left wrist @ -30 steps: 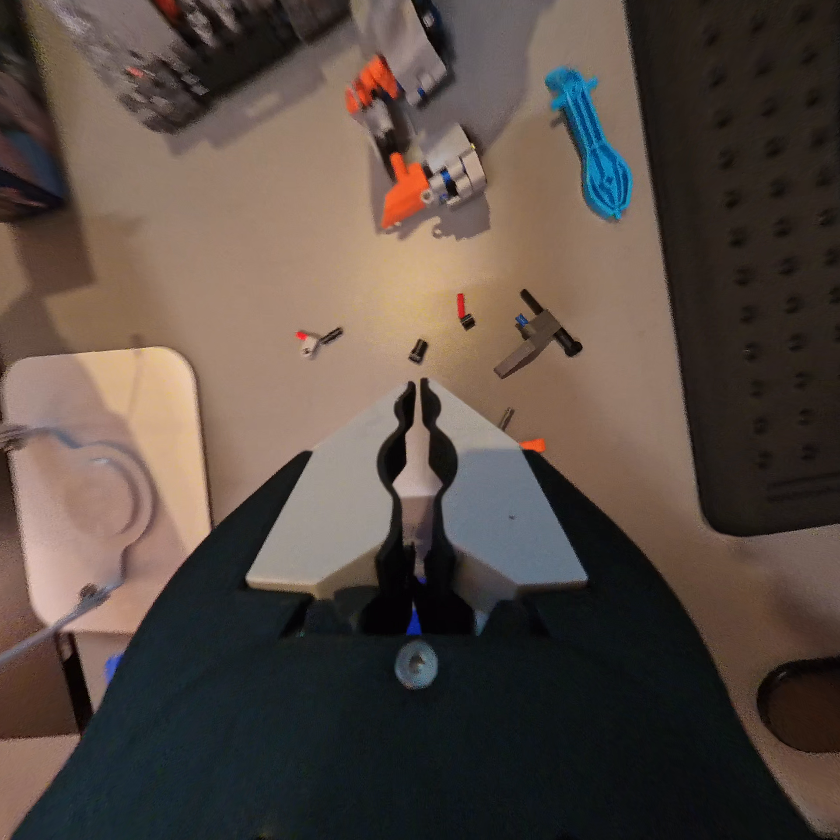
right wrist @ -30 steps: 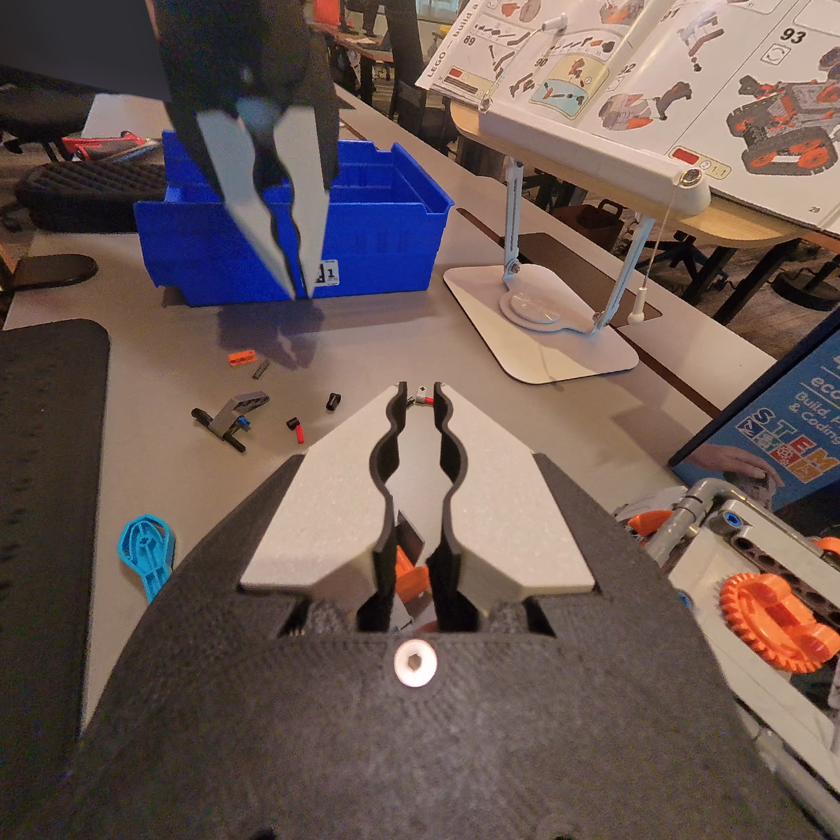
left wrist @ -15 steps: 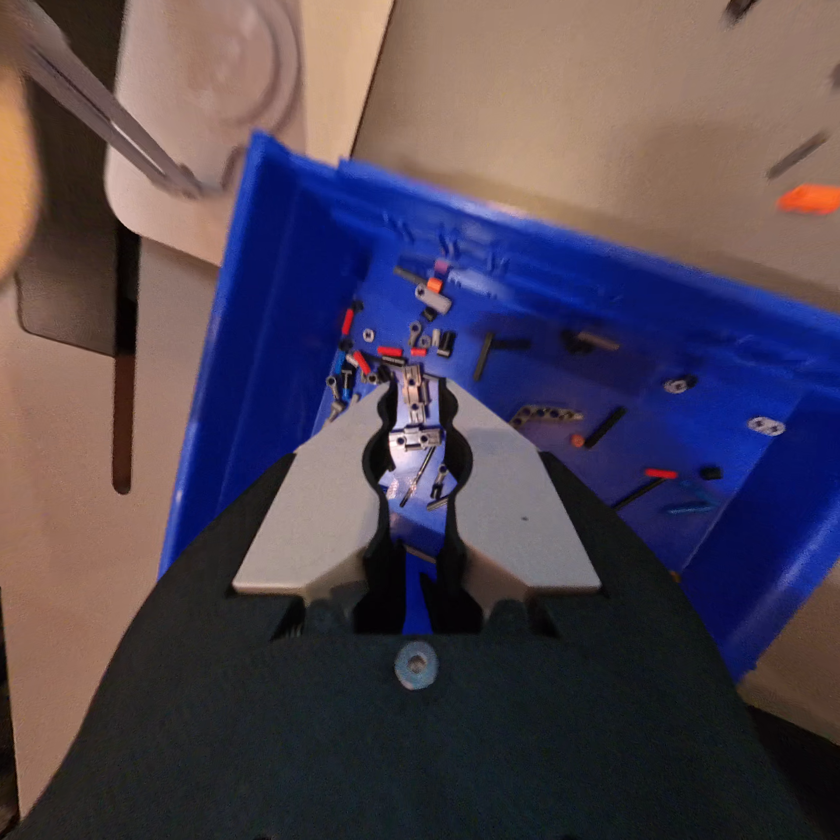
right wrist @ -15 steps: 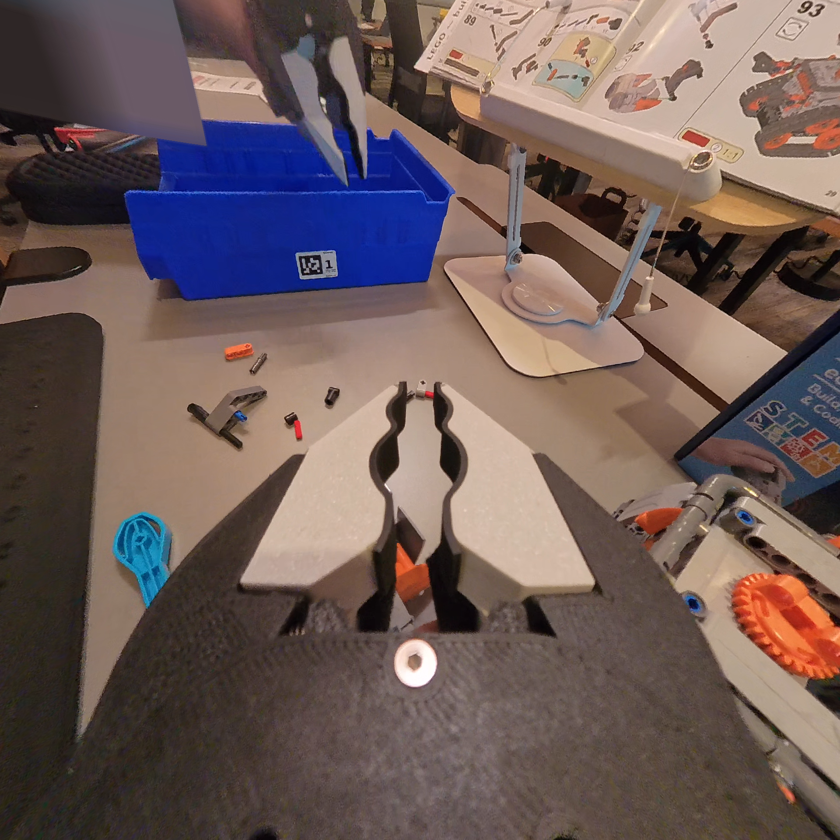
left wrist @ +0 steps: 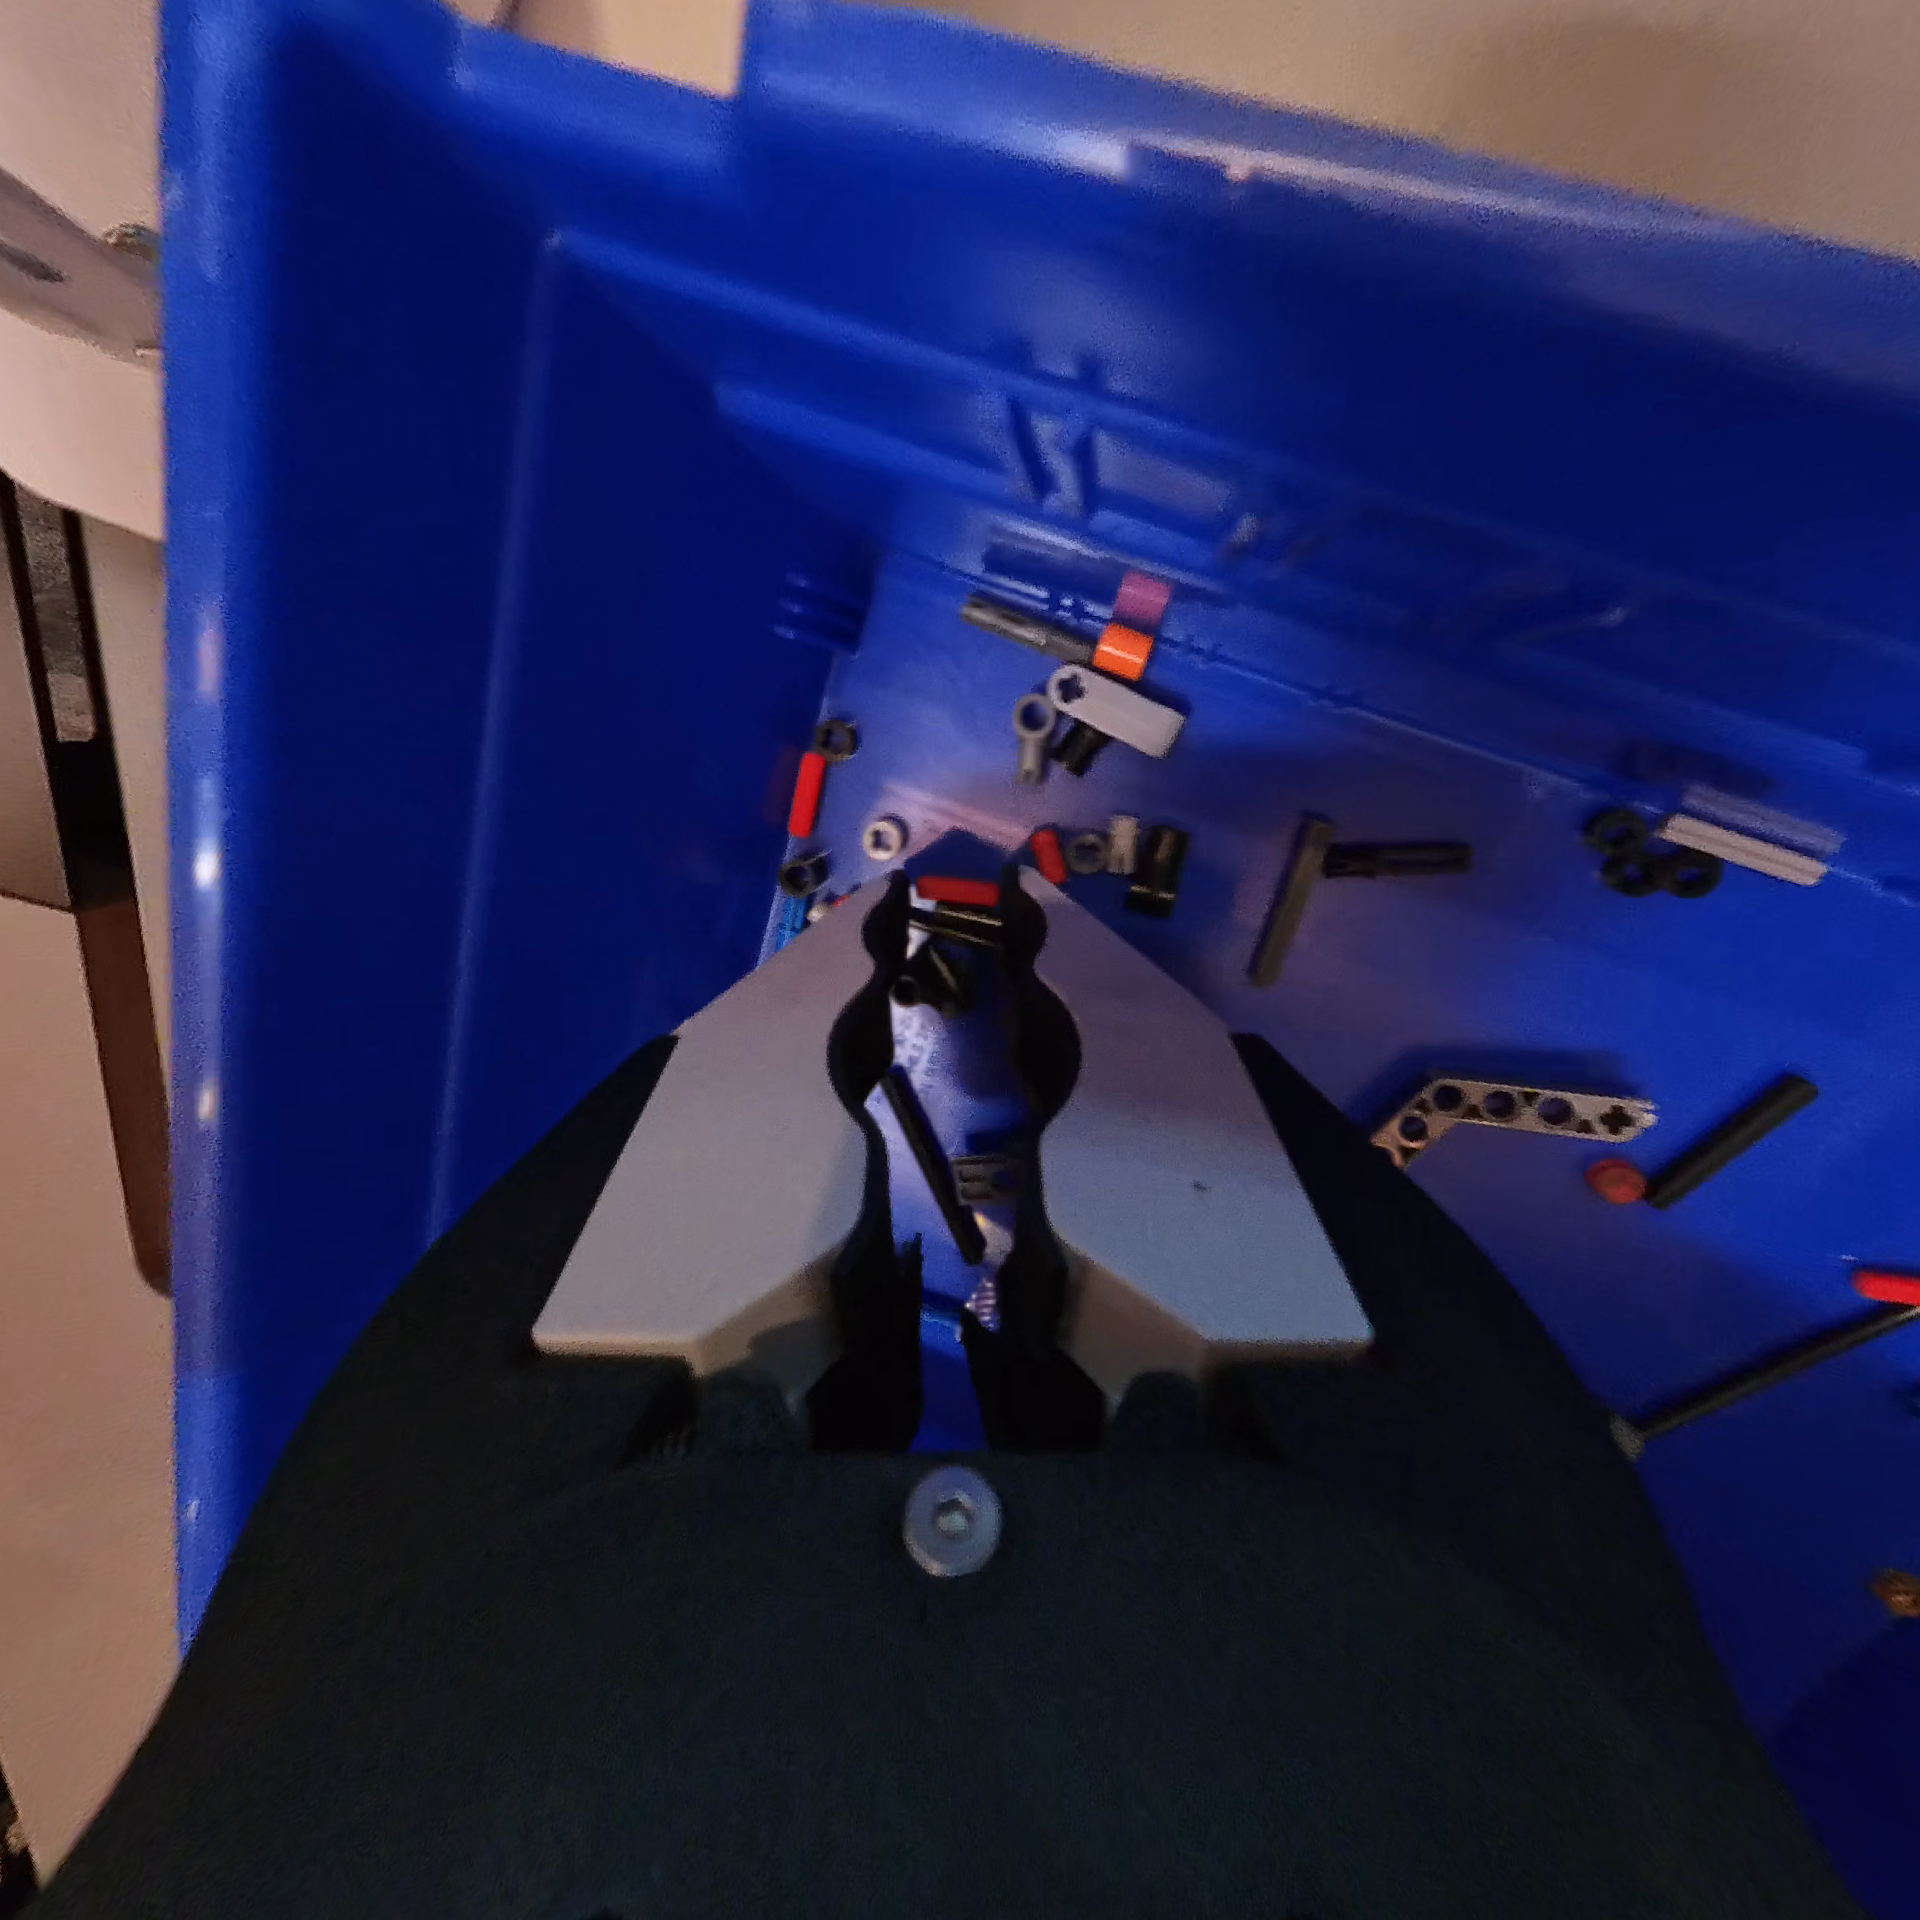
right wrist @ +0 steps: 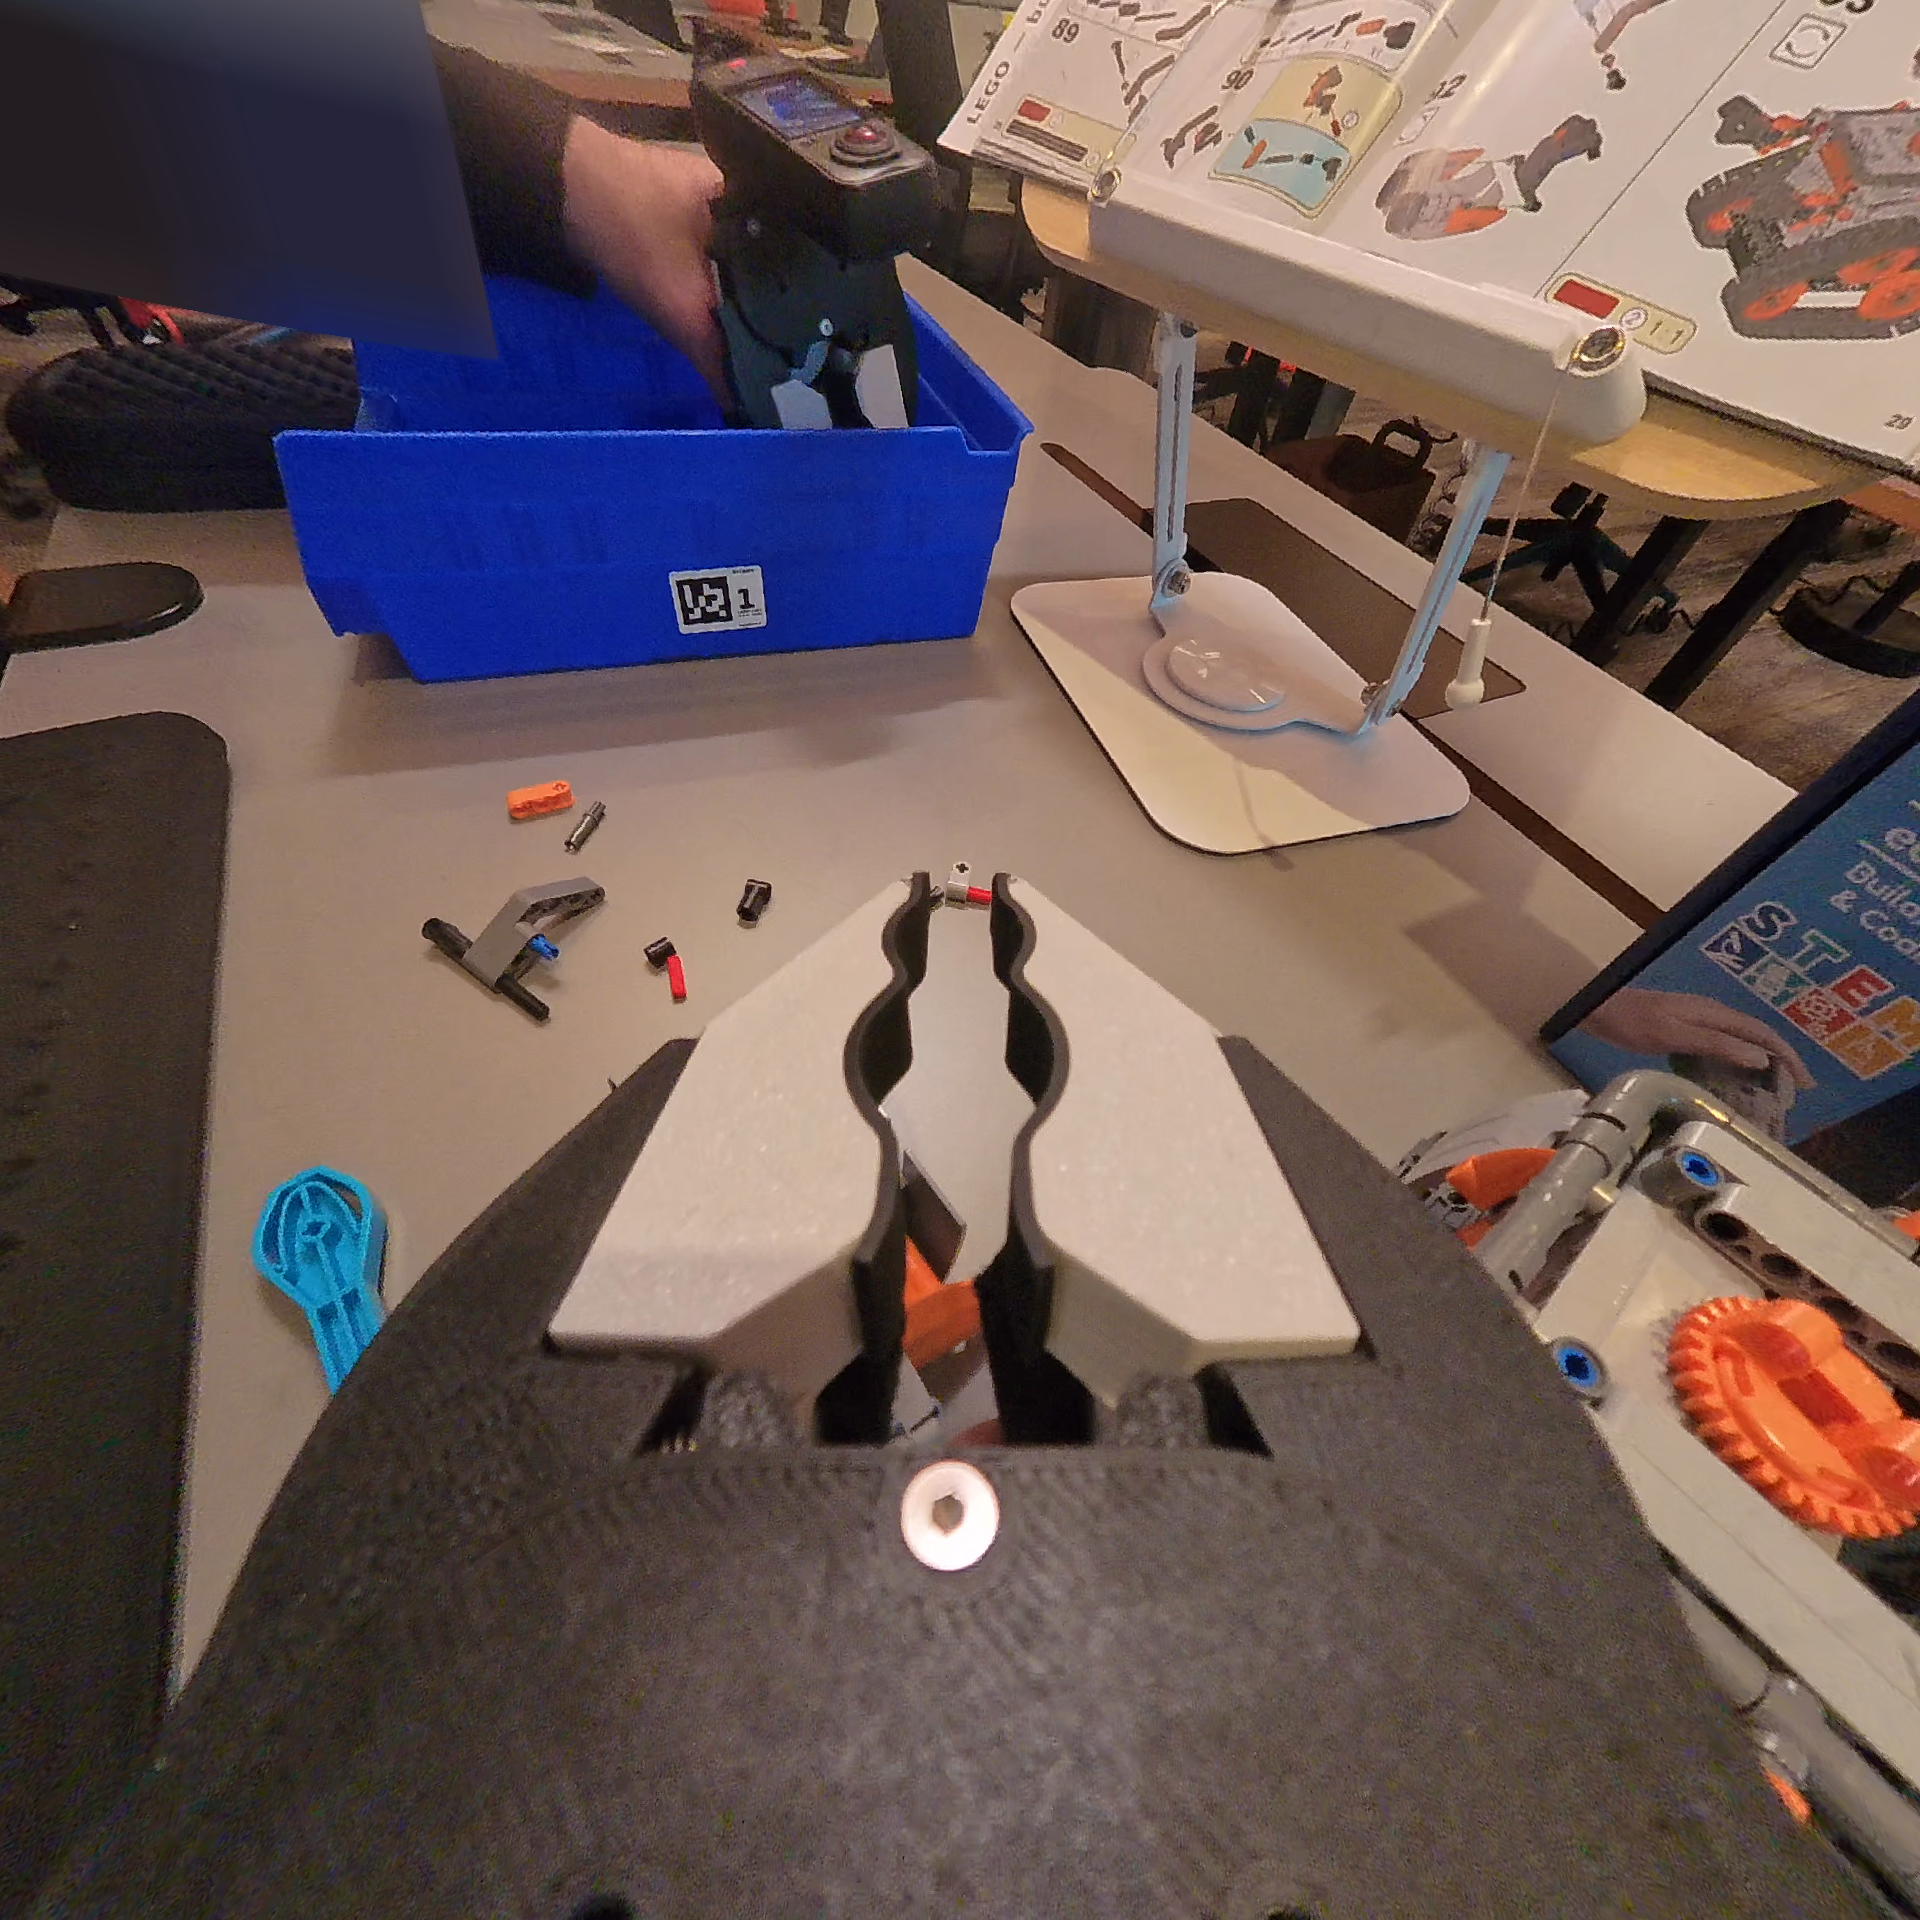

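Observation:
My left gripper is open and reaches down inside a blue bin near its left wall. A short red pin and some black pins lie on the bin floor between its fingertips; it grips none of them. Several small parts lie around it, among them a grey bent beam and an orange piece. My right gripper is slightly open and empty, low over the table, with a small grey-and-red pin just past its tips. The right wrist view shows the left gripper in the bin, held by a hand.
Loose on the table are an orange piece, a grey beam on a black axle, two small pins and a blue tool. A black mat lies left. A book stand and a grey-orange model stand right. About 35 cm separates my left fingertips from my right. The orange piece is closer to my left gripper, around 4 cm from its tips; the right tips are 30 cm off.
My left gripper went from over the loose parts on the table to the blue bin, dropped down into it, and its jaws opened wider. My right gripper has barely moved.

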A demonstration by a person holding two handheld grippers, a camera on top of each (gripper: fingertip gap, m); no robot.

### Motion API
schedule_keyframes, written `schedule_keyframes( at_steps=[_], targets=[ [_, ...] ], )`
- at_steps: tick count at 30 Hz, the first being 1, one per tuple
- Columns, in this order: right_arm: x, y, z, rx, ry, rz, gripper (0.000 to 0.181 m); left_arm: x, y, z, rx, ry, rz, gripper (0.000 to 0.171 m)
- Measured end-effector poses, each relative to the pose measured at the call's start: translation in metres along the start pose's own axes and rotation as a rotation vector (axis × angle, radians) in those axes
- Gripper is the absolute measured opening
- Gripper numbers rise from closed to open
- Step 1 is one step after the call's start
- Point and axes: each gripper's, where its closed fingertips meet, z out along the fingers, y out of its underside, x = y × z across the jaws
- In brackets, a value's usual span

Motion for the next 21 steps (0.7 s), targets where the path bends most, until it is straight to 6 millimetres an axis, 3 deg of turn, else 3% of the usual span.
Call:
schedule_keyframes(
  at_steps=[14,17,21],
  targets=[
    [-0.001,-0.003,-0.001,0.007,0.0,-0.007,0.009,0.002,0.003,-0.002,0.017,0.029,-0.017,0.013],
    [-0.001,-0.003,-0.001,0.007,0.0,-0.007,0.009,0.004,-0.009,-0.022,0.078,0.009,-0.026,0.013],
    [-0.002,-0.004,-0.001,0.01,-0.003,-0.008,0.009,0.007,-0.038,-0.076,0.203,-0.056,-0.019,0.013]
  ],
)
